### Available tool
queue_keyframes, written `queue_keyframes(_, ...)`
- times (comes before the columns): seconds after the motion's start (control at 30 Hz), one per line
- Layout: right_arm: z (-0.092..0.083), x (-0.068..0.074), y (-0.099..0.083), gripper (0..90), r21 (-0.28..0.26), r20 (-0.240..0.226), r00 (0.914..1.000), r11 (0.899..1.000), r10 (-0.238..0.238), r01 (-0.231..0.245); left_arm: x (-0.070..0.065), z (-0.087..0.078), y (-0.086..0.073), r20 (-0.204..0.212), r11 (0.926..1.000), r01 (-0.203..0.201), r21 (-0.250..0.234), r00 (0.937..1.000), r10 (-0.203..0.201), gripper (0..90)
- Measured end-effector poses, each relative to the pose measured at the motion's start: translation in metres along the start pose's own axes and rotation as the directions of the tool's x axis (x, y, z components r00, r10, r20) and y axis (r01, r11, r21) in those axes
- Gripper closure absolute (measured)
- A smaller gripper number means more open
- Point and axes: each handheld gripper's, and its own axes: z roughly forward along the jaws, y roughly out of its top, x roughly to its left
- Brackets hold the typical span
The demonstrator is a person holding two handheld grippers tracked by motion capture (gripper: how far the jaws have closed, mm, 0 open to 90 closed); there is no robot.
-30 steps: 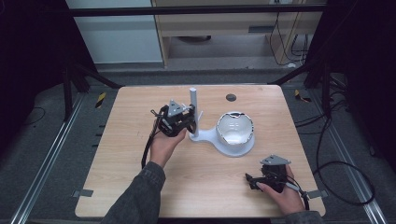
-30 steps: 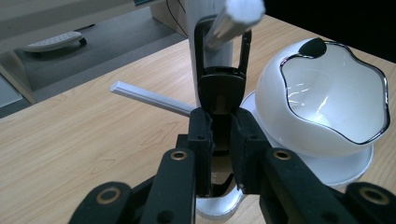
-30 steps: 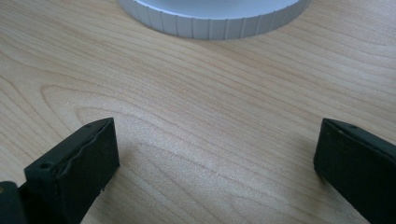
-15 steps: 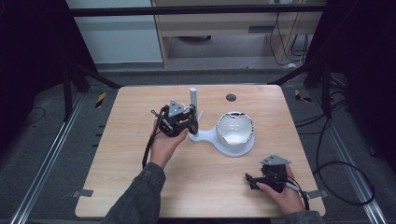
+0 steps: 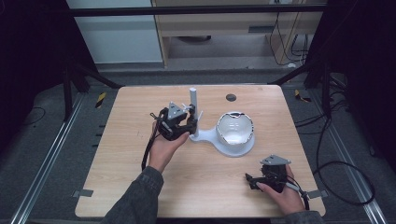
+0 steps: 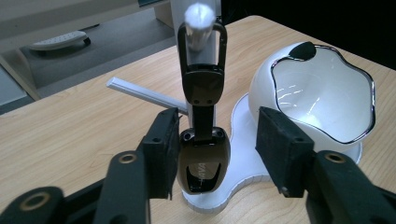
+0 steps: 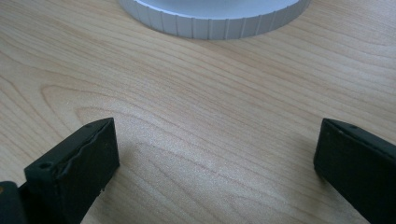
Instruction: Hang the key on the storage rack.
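Black jaws of the left hand-held gripper (image 6: 217, 151) have just been opening, releasing the key fob (image 6: 204, 158) hung on the stand's peg (image 6: 200, 18) at twelve o'clock.

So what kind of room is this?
Probably a lab or workshop set up for recording: a plain wooden table inside a dark metal frame, with loose cables on the grey floor.

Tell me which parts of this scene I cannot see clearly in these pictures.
- Glossy dark key fob, left gripper view: its printed lettering is too small to read.
- White bowl-shaped holder, right gripper view: cut off by the top edge.
- Left gripper fingers, high view: too small to tell their gap.
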Motion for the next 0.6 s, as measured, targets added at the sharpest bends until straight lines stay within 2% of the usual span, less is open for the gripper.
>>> queue_keyframes(0.2, 0.000, 0.000, 0.000, 0.4, -0.001, 0.000, 1.0000, 1.000, -0.001, 0.001, 0.001, -0.005, 0.000, -0.019, 0.9999, 0.011, 0.006, 0.9998, -0.011, 36.3)
queue_keyframes(0.37, 0.000, 0.000, 0.000, 0.4, -0.001, 0.000, 1.0000, 1.000, -0.001, 0.001, 0.001, -0.008, -0.001, -0.010, 0.9998, 0.016, 0.008, 0.9998, -0.016, 27.9)
queue_keyframes(0.43, 0.000, 0.000, 0.000, 0.4, -0.001, 0.000, 1.0000, 1.000, -0.001, 0.001, 0.000, -0.009, -0.002, -0.007, 0.9996, 0.024, 0.011, 0.9997, -0.024, 21.3)
queue_keyframes(0.47, 0.000, 0.000, 0.000, 0.4, 0.000, 0.000, 1.0000, 1.000, -0.001, 0.001, 0.000, -0.010, -0.002, -0.021, 0.9995, 0.031, 0.011, 0.9993, -0.030, 14.3)
queue_keyframes(0.6, 0.000, 0.000, 0.000, 0.4, -0.001, 0.000, 1.0000, 1.000, -0.001, 0.001, 0.004, -0.017, -0.006, -0.039, 0.9977, 0.067, -0.001, 0.9970, -0.067, 7.3)
